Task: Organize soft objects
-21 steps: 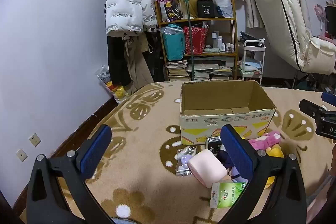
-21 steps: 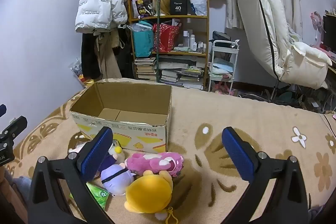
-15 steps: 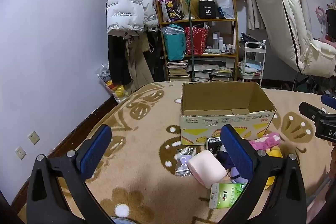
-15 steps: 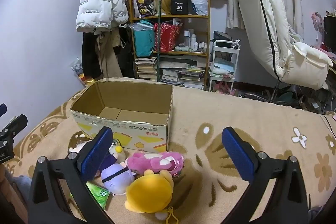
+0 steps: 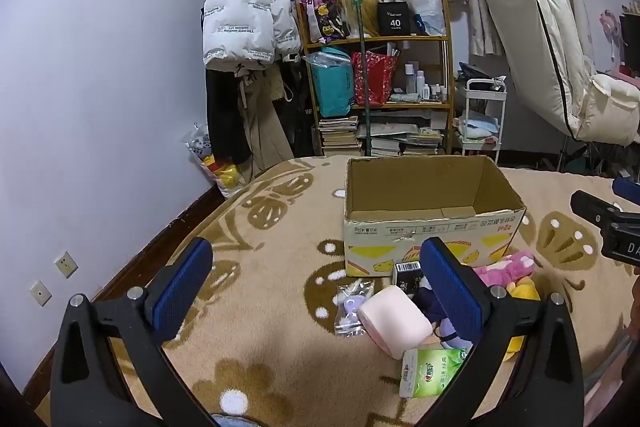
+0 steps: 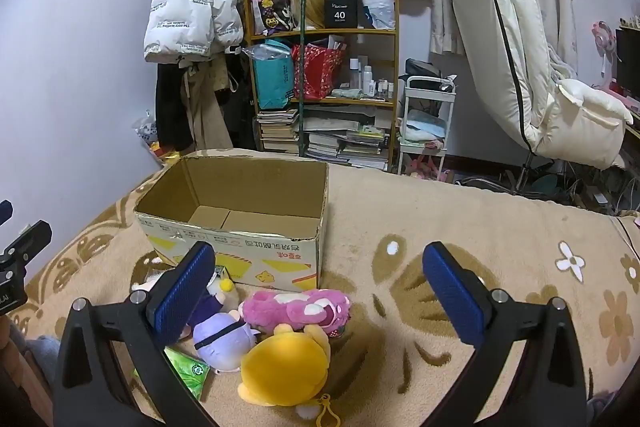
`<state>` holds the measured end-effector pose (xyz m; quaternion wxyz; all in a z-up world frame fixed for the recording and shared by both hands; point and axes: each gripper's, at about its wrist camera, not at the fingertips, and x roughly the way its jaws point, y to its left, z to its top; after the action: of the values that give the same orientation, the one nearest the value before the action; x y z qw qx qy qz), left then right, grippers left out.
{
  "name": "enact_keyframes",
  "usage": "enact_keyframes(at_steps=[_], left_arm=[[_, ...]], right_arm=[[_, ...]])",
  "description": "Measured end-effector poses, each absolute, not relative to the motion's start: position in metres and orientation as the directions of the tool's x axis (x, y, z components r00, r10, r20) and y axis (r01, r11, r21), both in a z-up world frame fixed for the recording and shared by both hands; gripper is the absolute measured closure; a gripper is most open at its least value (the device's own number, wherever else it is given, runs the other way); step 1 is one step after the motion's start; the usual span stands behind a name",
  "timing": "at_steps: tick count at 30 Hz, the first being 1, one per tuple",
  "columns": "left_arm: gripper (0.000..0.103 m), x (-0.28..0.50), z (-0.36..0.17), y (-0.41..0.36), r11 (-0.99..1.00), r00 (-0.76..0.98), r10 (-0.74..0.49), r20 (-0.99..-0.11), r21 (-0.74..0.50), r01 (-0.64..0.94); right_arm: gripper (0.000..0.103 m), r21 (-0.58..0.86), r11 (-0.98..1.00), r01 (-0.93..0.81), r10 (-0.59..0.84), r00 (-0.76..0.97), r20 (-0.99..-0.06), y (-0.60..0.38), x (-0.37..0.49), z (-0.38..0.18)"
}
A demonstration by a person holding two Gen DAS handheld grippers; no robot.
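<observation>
An open, empty cardboard box [image 5: 432,223] [image 6: 240,223] stands on a beige flowered blanket. In front of it lie a pink plush [image 6: 298,309] [image 5: 506,267], a yellow plush [image 6: 286,367], a purple plush [image 6: 222,339], a pink soft roll [image 5: 394,321], a green tissue pack [image 5: 430,373] [image 6: 186,369], a small clear bag [image 5: 352,307] and a black packet [image 5: 408,277]. My left gripper [image 5: 316,287] is open and empty, above the blanket left of the pile. My right gripper [image 6: 318,291] is open and empty, over the plush toys.
A cluttered shelf [image 5: 380,87] with books and bags, a hanging white jacket [image 5: 244,15] and a cream recliner [image 6: 520,67] stand beyond the bed. The wall [image 5: 100,107] is on the left. Bare blanket [image 6: 500,227] spreads right of the box.
Both views have shifted only slightly; both grippers stay open and the objects lie where they were.
</observation>
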<state>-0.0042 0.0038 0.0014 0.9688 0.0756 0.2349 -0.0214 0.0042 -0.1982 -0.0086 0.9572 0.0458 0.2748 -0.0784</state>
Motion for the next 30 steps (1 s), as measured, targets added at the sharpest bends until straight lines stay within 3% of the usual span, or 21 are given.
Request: enact_keyframes(at_steps=[30], left_arm=[[0.001,-0.0016,-0.0025,0.0025,0.987,0.885,-0.002,-0.466,0.142,0.077]], right_arm=[[0.0,0.052,0.983,0.178,-0.124,0.839,-0.529,-0.1996,0.0036,-0.0071]])
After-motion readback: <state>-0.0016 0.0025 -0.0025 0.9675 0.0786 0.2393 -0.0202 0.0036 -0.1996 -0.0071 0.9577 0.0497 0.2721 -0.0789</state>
